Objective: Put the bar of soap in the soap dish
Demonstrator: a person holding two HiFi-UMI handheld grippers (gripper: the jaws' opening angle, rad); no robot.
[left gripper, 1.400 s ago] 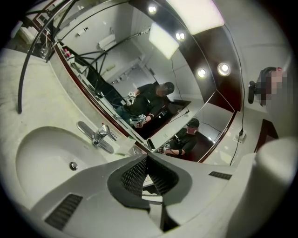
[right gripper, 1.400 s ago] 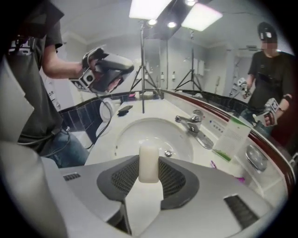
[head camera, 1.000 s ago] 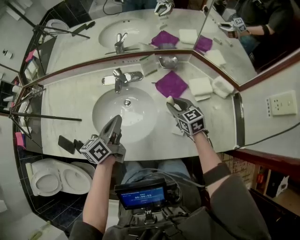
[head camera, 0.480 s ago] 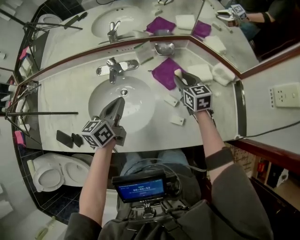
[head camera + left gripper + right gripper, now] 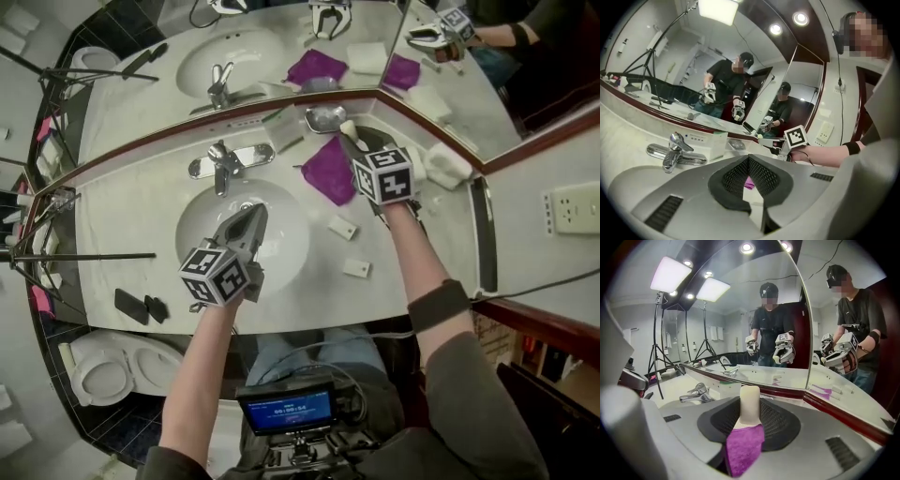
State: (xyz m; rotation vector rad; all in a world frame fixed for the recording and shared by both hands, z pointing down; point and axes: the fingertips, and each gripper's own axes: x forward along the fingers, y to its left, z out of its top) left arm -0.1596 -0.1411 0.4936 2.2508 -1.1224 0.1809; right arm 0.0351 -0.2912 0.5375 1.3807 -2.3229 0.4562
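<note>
- The left gripper [image 5: 249, 217] hangs over the round white basin [image 5: 199, 208], in front of the chrome tap [image 5: 221, 163]. Its jaws are clenched together with nothing between them. We judge it is parked there, out of the other hand's way.
- The shallow silver metal soap dish [image 5: 325, 119] sits at the back of the pale marble counter [image 5: 131, 206], against the mirror ledge. It looks empty, so the task is not yet done.
- The square purple cloth [image 5: 330, 171] lies flat on the counter just in front of the dish. In the right gripper view it shows through the gap below the bar, lying underneath and not held.
- The right gripper [image 5: 350, 141] grasps the cream bar of soap [image 5: 347, 127] by its lower end, so the upper end stands out past the jaw tips. The bar is in the air over the cloth's far edge, just beside the dish and pointing toward it. We judge this end-grip lets the free end go into the dish before the jaws meet the rim.
- A folded white towel [image 5: 448, 167] lies further right, off the bar's route.
</note>
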